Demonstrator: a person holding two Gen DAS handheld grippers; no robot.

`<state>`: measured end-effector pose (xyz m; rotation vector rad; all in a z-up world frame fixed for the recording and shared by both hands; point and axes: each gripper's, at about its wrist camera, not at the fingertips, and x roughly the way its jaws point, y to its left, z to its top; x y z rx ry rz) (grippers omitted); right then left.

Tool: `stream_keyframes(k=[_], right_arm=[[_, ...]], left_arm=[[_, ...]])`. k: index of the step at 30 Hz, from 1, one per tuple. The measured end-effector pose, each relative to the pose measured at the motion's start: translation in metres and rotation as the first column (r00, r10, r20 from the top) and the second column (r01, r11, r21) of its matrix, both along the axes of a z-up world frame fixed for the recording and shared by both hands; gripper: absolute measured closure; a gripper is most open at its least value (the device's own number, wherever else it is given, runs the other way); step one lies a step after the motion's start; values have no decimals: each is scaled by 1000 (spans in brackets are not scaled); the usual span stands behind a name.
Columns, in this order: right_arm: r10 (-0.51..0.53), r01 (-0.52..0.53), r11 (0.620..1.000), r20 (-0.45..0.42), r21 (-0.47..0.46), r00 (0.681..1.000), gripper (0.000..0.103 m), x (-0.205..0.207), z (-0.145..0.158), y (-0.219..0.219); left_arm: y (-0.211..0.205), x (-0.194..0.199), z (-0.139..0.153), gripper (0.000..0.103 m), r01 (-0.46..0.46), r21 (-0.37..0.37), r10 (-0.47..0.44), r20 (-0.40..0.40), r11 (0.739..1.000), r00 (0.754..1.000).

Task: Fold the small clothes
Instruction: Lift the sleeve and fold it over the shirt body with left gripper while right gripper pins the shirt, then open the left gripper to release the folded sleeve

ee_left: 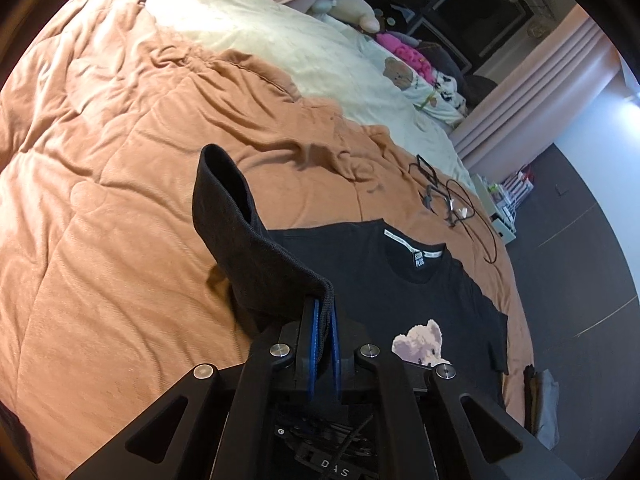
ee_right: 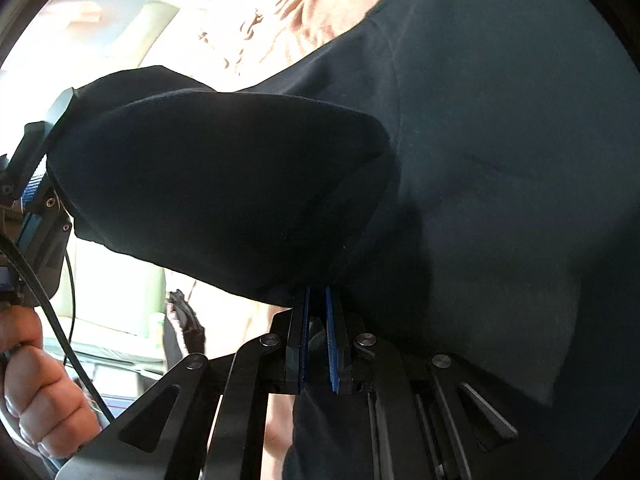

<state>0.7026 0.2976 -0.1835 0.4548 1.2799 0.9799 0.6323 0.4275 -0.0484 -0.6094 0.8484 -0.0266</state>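
Right wrist view mostly blocked by dark cloth. Black t-shirt (ee_left: 424,280) lies on the orange blanket (ee_left: 120,200) of the bed, bear print partly hidden behind the left gripper (ee_left: 323,320). Left gripper jaws pinch a raised sleeve edge; right gripper (ee_right: 318,320) jaws pinch shirt fabric too.

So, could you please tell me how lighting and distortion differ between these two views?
Left wrist view: evenly lit, the fisheye bending the bed, with the black T-shirt sharp. Right wrist view: bright backlight at the upper left, the shirt nearly featureless, and the right claw dim.
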Motion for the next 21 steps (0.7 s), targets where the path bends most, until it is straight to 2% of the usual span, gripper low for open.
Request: stream_keyframes(k=[2, 5, 7, 9, 10, 12, 19, 20, 21], right_arm=[[-15, 15, 1000, 7, -19, 1000, 98, 0, 1, -11], [-47, 50, 998, 74, -41, 996, 95, 0, 18, -31], [-63, 70, 996, 114, -61, 991, 80, -2, 28, -46], [-86, 97, 993, 157, -65, 984, 43, -4, 40, -62], [-94, 107, 992, 173, -67, 980, 39, -4, 46, -68], [-118, 138, 987, 205, -83, 971, 39, -5, 55, -85], [-199, 215, 974, 192, -68, 961, 39, 2, 62, -131], [-204, 220, 973, 191, -70, 960, 39, 1, 65, -139], [-207, 225, 972, 192, -73, 959, 39, 2, 65, -142]], left_arm=[[-6, 1, 1, 97, 10, 12, -10, -4, 1000, 1000], [-16, 3, -2, 97, 20, 7, -20, -16, 1000, 1000], [-28, 4, -3, 97, 36, 6, -35, -22, 999, 999], [-40, 5, -5, 97, 55, 8, -54, -24, 998, 998], [-47, 6, -7, 97, 65, 3, -65, -25, 998, 998], [-59, 9, -13, 97, 81, -6, -81, -41, 997, 996], [-104, 16, -31, 97, 155, -41, -158, -93, 987, 983], [-110, 19, -36, 94, 165, -52, -170, -119, 985, 978], [-112, 20, -38, 85, 170, -63, -177, -135, 983, 975]])
